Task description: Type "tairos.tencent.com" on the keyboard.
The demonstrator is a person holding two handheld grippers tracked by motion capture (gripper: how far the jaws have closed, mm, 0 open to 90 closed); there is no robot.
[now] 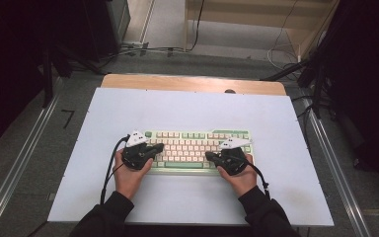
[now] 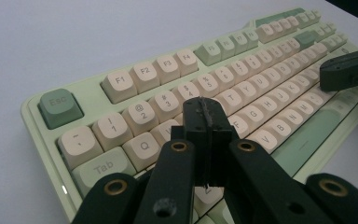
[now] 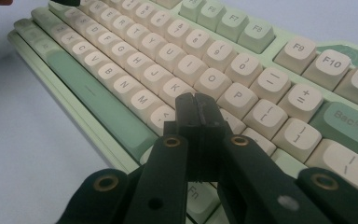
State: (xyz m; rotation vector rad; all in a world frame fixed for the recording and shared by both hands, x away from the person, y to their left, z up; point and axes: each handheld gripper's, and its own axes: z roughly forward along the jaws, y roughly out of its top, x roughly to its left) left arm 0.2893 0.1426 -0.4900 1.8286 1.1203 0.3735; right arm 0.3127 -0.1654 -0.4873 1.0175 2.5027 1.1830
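Keyboard [image 1: 197,150] under both my tools, lying near the front middle of the white table [image 1: 128,108]. My left gripper [image 2: 206,112] has its jaws pressed flat together, holding nothing, tips poised over the keys just right of Q and below the number row; whether they touch a key I cannot tell. My right gripper [image 3: 197,108] is likewise closed and empty, tips above the keys beside K and M, below P. In the high view my left gripper [image 1: 154,148] sits over the keyboard's left end, my right gripper [image 1: 212,155] over its right end. Bare table lies open on every side of the keyboard, widest toward the far edge.
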